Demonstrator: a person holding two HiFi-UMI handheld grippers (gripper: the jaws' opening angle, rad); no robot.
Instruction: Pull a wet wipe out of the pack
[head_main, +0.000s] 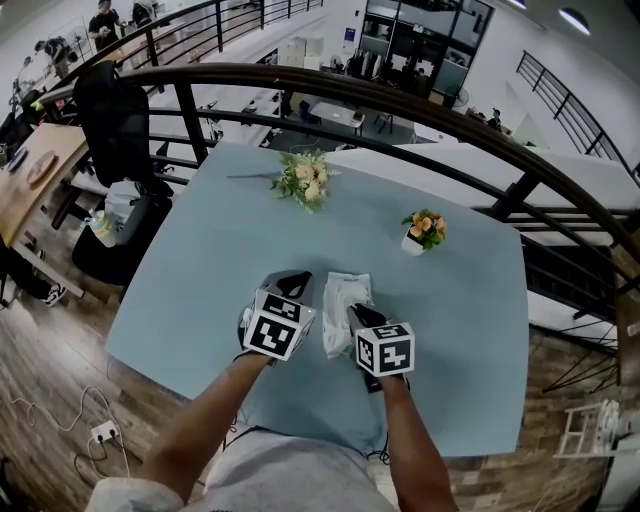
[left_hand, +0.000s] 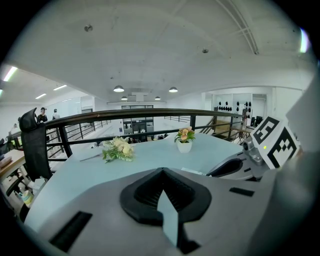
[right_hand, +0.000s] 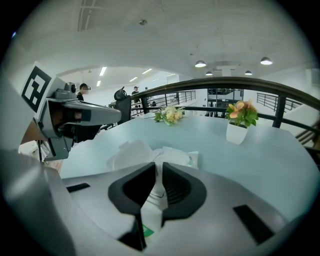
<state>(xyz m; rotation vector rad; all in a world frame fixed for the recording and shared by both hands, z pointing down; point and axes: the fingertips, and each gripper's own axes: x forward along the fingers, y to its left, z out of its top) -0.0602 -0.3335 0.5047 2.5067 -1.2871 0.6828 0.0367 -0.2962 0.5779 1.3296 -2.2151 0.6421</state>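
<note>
My right hand-held gripper (right_hand: 156, 169) is clamped on a white wet wipe (right_hand: 158, 189) that rises from the top of the pack (right_hand: 176, 156). The pack lies flat on the pale blue desk (head_main: 455, 300), close in front of me. My left hand-held gripper (left_hand: 162, 172) is just left of the pack, jaws together with nothing between them

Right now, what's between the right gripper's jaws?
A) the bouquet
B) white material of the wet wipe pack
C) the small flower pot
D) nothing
B: in the right gripper view the right gripper has its jaws pinched on white material of the wet wipe pack, which lies on the table right in front of them.
</note>
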